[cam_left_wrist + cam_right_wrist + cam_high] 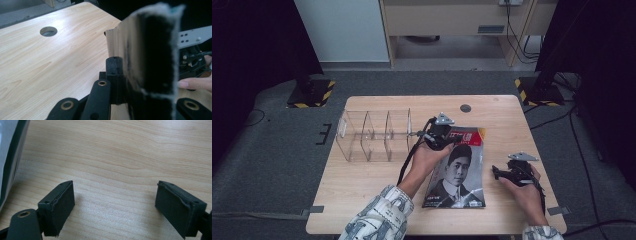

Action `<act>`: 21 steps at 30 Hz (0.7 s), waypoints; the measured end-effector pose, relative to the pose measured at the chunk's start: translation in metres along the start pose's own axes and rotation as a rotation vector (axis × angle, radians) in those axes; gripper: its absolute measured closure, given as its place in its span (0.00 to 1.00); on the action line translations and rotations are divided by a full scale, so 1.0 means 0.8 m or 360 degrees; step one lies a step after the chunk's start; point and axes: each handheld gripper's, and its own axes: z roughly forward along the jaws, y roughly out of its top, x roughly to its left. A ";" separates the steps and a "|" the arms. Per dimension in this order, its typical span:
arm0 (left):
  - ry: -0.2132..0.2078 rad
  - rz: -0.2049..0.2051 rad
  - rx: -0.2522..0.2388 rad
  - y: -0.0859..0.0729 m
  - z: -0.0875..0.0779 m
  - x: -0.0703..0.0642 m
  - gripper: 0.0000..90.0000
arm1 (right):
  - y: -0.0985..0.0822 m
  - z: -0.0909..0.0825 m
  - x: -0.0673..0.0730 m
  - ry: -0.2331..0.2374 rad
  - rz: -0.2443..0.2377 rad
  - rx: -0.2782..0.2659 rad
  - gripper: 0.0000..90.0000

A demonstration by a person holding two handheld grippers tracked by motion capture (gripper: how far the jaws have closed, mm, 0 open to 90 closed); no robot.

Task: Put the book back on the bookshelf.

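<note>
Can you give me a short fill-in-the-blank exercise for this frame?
1. The left gripper is shut on the top edge of the ____.
2. The right gripper has its jaws ____ above bare wood.
3. The clear organizer stands to the ____ of the magazine in the high view.
Missing words: magazine; open; left

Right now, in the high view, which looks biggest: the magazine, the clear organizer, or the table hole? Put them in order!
1. Magazine, about tied with
2. Organizer; too close to rank surely
3. Hole, clearly smallest

Wooden table (362, 175): clear divider rack (374, 134), magazine (457, 172) lying flat.
</note>
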 end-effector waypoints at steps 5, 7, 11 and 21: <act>-0.0004 -0.0009 -0.0023 0.005 -0.008 0.000 0.96 | 0.000 0.000 0.001 0.0001 0.0005 -0.0001 0.18; -0.0003 -0.0007 -0.0032 0.008 -0.012 -0.001 0.96 | 0.000 0.000 0.002 0.0002 0.0008 -0.0001 0.18; -0.0007 0.0005 -0.0060 0.014 -0.020 -0.003 0.96 | 0.000 -0.001 0.003 0.0013 -0.0006 0.0002 0.18; -0.0029 -0.0004 -0.0129 0.022 -0.039 -0.003 0.96 | 0.000 -0.001 0.003 0.0020 -0.0010 0.0002 0.18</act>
